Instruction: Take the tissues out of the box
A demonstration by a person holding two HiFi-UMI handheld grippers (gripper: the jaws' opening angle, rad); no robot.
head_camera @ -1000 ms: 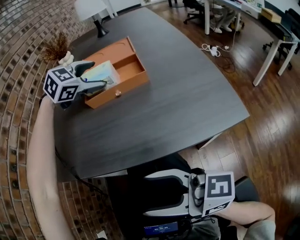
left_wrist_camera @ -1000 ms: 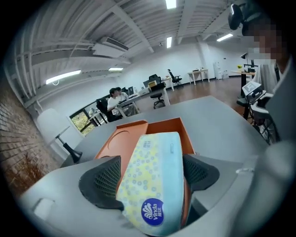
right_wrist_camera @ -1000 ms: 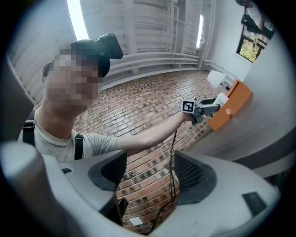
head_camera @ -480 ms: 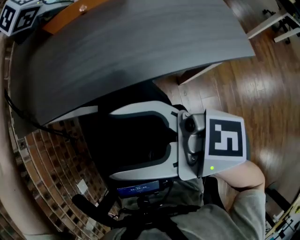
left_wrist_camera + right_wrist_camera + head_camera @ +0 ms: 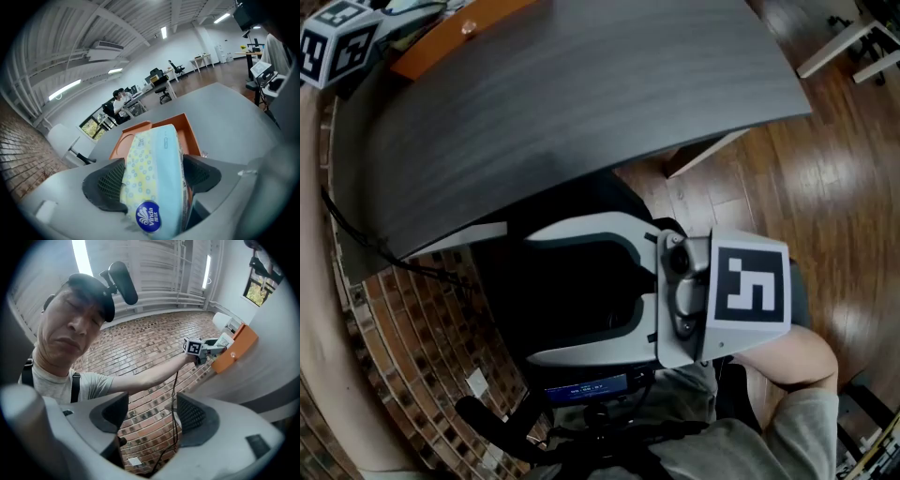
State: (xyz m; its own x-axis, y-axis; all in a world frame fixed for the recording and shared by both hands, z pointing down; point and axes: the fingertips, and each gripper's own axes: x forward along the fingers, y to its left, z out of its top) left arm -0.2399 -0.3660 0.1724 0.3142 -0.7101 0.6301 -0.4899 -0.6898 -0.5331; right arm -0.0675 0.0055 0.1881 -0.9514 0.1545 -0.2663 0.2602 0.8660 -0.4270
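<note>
Bright ceiling strips [image 5: 163, 32], soft shadows, dark fisheye corners, near foreground perhaps slightly blurred.

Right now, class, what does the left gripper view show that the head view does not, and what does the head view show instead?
Only the left gripper view shows the tissue pack between the jaws of the left claw, which are closing on it, with the orange box beyond. Only the head view shows the right claw, jaws apart, held off the table near the person's lap, and the wooden floor. Both show the orange box and the dark table.
</note>
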